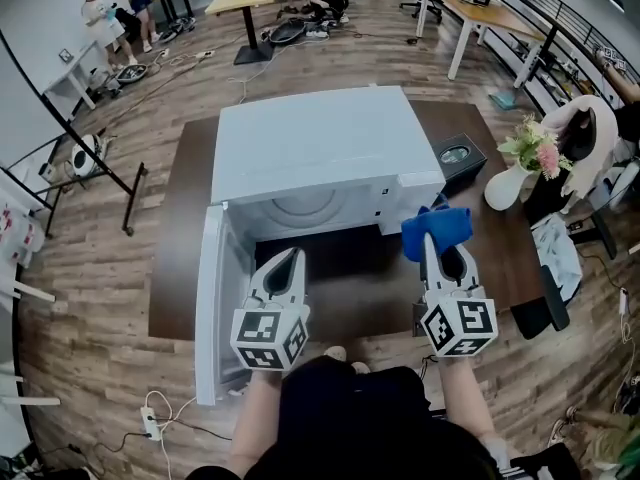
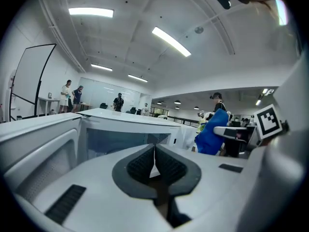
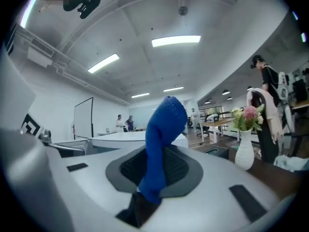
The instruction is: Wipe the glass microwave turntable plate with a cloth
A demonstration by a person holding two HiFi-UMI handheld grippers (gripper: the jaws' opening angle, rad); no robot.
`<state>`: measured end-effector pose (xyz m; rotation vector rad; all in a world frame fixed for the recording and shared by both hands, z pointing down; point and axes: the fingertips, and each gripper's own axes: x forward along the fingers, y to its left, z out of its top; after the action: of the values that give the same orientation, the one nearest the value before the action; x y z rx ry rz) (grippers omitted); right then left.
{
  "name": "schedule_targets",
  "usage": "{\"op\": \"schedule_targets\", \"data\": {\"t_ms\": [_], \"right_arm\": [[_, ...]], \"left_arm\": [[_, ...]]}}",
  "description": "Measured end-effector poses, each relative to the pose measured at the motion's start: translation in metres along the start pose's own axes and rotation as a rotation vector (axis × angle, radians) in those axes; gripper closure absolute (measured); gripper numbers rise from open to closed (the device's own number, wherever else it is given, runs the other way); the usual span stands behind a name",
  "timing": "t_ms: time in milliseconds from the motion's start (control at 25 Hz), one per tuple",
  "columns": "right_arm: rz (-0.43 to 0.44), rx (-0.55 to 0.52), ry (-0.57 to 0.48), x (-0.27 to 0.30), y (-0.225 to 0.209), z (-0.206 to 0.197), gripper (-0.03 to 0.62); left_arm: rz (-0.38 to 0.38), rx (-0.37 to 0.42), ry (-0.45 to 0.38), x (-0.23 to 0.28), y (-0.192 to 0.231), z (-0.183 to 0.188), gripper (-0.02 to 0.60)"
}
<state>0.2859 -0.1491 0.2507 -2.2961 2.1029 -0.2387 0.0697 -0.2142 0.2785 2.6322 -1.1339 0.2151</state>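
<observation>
The microwave [image 1: 320, 143] stands with its door [image 1: 208, 298] open. The glass turntable plate [image 1: 305, 208] appears to sit inside the cavity, so wiping has not begun. The right gripper [image 1: 431, 240] pinches the blue cloth [image 1: 442, 224]; the left gripper [image 1: 295, 255] is closed on nothing. Both hover before the opening.

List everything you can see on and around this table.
Microwave: one, white, on the table, door open at left.
Plate: one, clear, inside the microwave.
Table: one, dark brown, centre.
Cloth: one, blue, in the right gripper.
Box: one, black, right of the microwave.
Vase: one, white, with flowers, table's right edge.
People: several, far background.
Left gripper: white, shut, empty.
Right gripper: white, shut on the cloth.
</observation>
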Motion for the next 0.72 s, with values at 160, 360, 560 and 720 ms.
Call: {"op": "schedule_targets", "data": {"t_ms": [160, 360, 560, 720], "right_arm": [[-0.064, -0.02, -0.044, -0.005, 0.001, 0.003, 0.542], [-0.057, -0.048, -0.009, -0.001, 0.007, -0.004, 0.542], [-0.057, -0.092, 0.023, 0.001, 0.009, -0.014, 0.542], [-0.061, -0.161, 0.027, 0.003, 0.01, -0.014, 0.542]], "left_arm": [[-0.012, -0.005, -0.015, 0.004, -0.005, 0.004, 0.575], [-0.003, 0.009, -0.021, 0.007, -0.003, 0.006, 0.575], [0.011, 0.052, -0.036, 0.01, 0.0, 0.013, 0.575], [0.012, 0.062, -0.043, 0.01, -0.001, 0.015, 0.575]]}}
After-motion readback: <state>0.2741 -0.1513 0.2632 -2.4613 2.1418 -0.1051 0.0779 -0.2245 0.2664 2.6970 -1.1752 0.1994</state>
